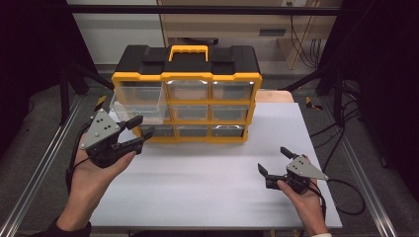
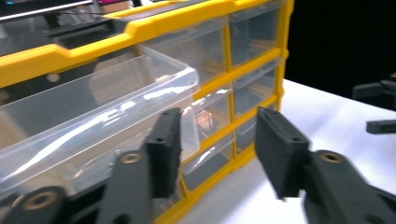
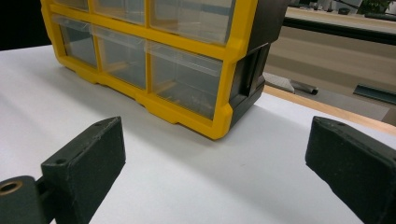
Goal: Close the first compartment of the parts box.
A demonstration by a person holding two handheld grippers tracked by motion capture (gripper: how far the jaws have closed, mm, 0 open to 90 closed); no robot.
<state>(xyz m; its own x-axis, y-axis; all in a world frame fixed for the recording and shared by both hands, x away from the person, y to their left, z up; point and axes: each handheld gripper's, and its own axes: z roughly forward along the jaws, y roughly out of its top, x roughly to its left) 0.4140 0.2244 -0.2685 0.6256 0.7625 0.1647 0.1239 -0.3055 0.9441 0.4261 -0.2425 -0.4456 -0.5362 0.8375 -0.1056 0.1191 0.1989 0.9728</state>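
Observation:
A yellow-and-black organizer with clear drawers stands at the back of the white table. One clear drawer in its left column, seemingly the middle one, is pulled out toward me. My left gripper hovers at that drawer's front lower corner, open, nothing pinched. In the left gripper view the drawer sits behind the left jaw, and the left gripper frames the organizer. My right gripper rests open at the front right. The right gripper faces the organizer's lower right corner.
The organizer's yellow carry handle stands up on its black lid. A wooden strip shows behind the table's right rear. Metal rails run along both sides of the table, and cables trail off to the right.

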